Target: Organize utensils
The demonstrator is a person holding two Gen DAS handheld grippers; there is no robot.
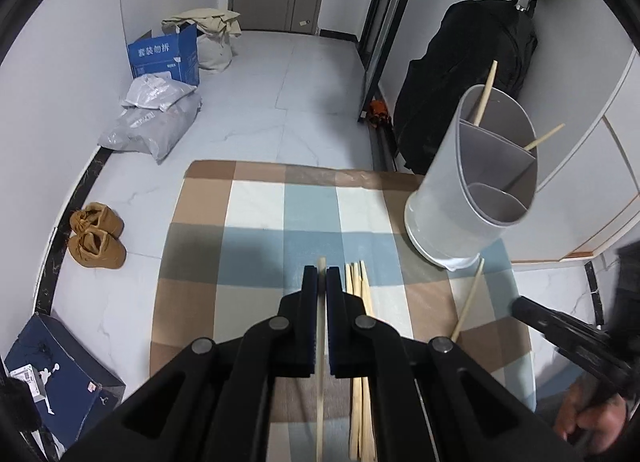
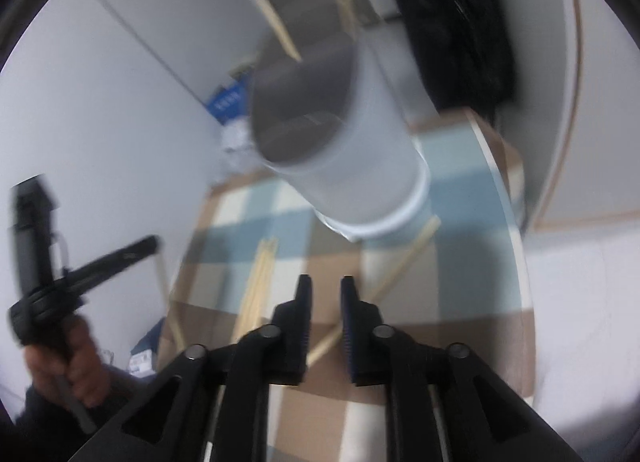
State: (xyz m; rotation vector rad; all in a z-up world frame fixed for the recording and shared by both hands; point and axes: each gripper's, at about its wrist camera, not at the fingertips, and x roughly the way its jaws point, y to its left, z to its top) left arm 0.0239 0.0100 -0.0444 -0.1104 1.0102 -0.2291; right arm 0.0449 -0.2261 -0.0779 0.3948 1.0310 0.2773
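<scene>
My left gripper (image 1: 321, 276) is shut on a single wooden chopstick (image 1: 320, 362), held above the checkered mat (image 1: 256, 238). Several loose chopsticks (image 1: 360, 302) lie on the mat just right of it, and one more chopstick (image 1: 469, 298) lies slanted near the holder. The grey divided utensil holder (image 1: 476, 190) stands at the mat's right, with two chopsticks (image 1: 486, 92) in its compartments. My right gripper (image 2: 326, 286) is open and empty above the mat, facing the holder (image 2: 344, 166) and the slanted chopstick (image 2: 404, 266). The pile of chopsticks (image 2: 260, 278) lies to its left. The right wrist view is blurred.
The mat covers a small table on a tiled floor. Brown shoes (image 1: 96, 236), grey parcels (image 1: 152, 122), a blue box (image 1: 166, 56) and a dark box (image 1: 56, 378) lie on the floor at left. A black bag (image 1: 468, 74) leans behind the holder.
</scene>
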